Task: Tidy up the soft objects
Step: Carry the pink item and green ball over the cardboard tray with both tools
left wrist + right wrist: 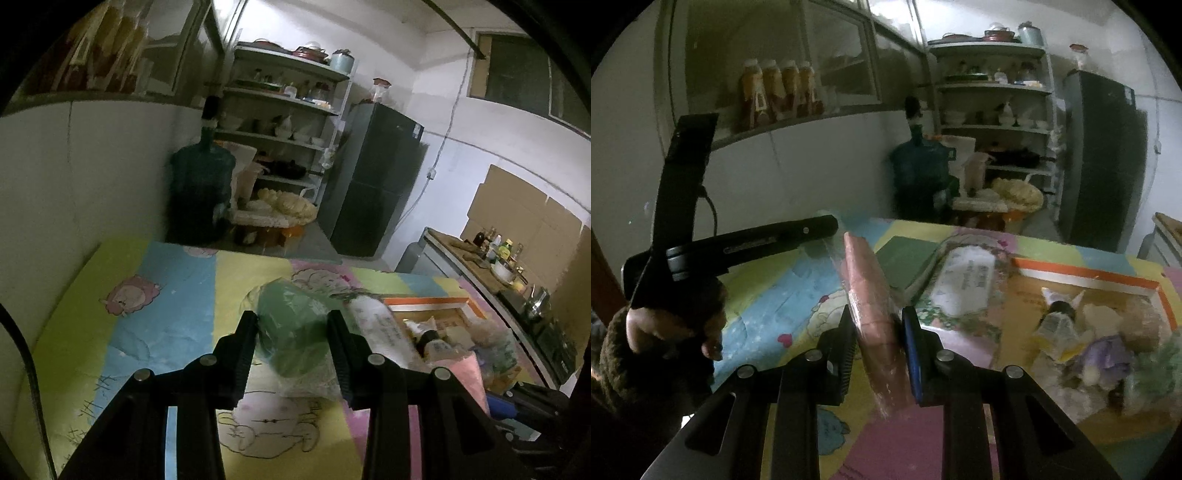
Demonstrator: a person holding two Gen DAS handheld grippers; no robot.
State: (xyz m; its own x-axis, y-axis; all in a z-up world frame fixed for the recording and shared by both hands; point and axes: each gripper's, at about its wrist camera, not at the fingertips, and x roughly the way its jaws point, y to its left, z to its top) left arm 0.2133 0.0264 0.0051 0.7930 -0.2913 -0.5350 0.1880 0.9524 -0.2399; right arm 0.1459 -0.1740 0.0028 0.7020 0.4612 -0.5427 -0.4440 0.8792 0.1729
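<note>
Left wrist view: the left gripper [291, 332] is seen with its fingers [245, 343] set on either side of a green bagged bundle [291, 332], which is wrapped in clear plastic and fills the gap between them; whether it is truly squeezed or only bracketed cannot be told. The bundle lies on a cartoon-printed sheet [166, 295] that covers the surface below. Just beyond the right finger a white packet [373, 317] is seen, and past it a cardboard box [443, 314] with an orange rim, in which small soft things are heaped. A pink bundle [461, 373] is visible to the right of the right finger.

In the right wrist view, the right gripper [877, 332] is shown with its fingers [846, 347] clamped on the pink bundle [875, 306], a flat plastic-wrapped pack held on edge and rising forward out of the gap. Ahead of the fingers and slightly right, a green flat pack [905, 258] lies on the sheet [775, 295], with the white packet [964, 280] beside it. Further right the cardboard box [1089, 275] is seen, holding a purple soft toy [1104, 354] and other crumpled items that are too blurred to name. To the left of the fingers, the left gripper [827, 225] is seen from the side, held by a hand [672, 332] in a dark fuzzy sleeve.
</note>
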